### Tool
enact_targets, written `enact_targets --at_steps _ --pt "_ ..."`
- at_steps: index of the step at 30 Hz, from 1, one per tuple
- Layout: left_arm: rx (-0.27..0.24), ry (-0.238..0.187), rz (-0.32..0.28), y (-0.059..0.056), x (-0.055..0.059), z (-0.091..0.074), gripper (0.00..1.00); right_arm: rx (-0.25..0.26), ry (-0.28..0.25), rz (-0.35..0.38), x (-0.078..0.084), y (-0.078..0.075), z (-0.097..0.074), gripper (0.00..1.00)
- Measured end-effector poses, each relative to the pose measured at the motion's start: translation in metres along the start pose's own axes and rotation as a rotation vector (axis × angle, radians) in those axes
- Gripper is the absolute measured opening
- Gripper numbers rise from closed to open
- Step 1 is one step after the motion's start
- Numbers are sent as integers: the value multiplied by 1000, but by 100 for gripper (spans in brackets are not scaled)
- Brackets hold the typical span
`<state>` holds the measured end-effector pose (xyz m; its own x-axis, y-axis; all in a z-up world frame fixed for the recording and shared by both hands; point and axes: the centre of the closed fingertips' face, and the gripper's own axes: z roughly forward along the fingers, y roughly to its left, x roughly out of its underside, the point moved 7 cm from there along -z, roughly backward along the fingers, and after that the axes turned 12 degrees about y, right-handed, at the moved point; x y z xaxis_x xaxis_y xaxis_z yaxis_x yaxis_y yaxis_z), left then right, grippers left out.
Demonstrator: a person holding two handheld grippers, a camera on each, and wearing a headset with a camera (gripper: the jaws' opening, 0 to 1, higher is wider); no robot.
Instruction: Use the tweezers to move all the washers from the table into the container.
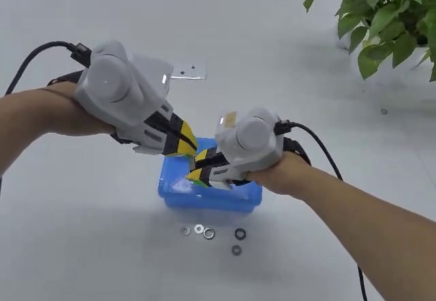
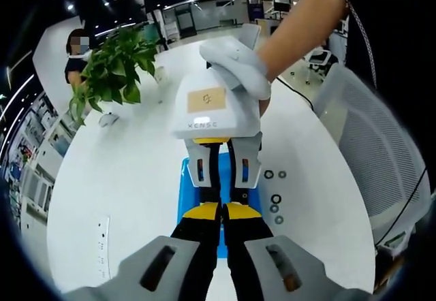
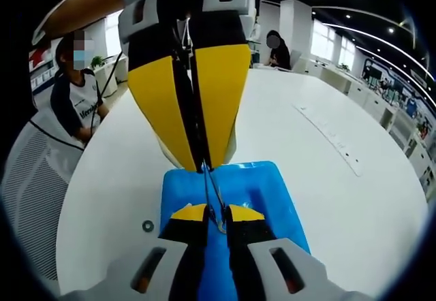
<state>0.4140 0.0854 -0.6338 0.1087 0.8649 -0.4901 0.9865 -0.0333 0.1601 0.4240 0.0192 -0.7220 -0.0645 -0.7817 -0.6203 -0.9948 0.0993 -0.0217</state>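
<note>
1. We see the tweezers [image 3: 211,192] strung between the two grippers above the blue container [image 1: 204,197]. Their long axis runs from the left gripper [image 1: 189,148] down to the right gripper [image 1: 199,173].
2. In the right gripper view the left gripper's yellow fingers [image 3: 225,97] are pressed together on the tweezers' upper end. The two thin arms spread slightly as they run down from there.
3. The right gripper's own fingers [image 3: 245,214] are drawn in close around the lower end, leaving only a narrow gap. We judge that they are pinching it, though the contact itself is too fine for us to be sure.
4. The washers [image 1: 209,233] lie loose on the bench [image 1: 82,246], just outside the container's near wall on the person's side. We count five: three in a tight row and two a little to the right.
5. The coming move turns on this: the tweezers sit over the container, while the washers are lower and nearer the person. We think the tips must come back across the near wall and tilt down to the bench.
6. The right gripper is the lower one and the closer to the washers, so we expect it to guide the tips.
</note>
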Motion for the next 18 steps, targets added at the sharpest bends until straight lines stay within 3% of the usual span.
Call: enact_targets --at_steps 18 --pt "-13 -18 35 -14 -31 -29 5 63 -38 -17 -12 19 -41 11"
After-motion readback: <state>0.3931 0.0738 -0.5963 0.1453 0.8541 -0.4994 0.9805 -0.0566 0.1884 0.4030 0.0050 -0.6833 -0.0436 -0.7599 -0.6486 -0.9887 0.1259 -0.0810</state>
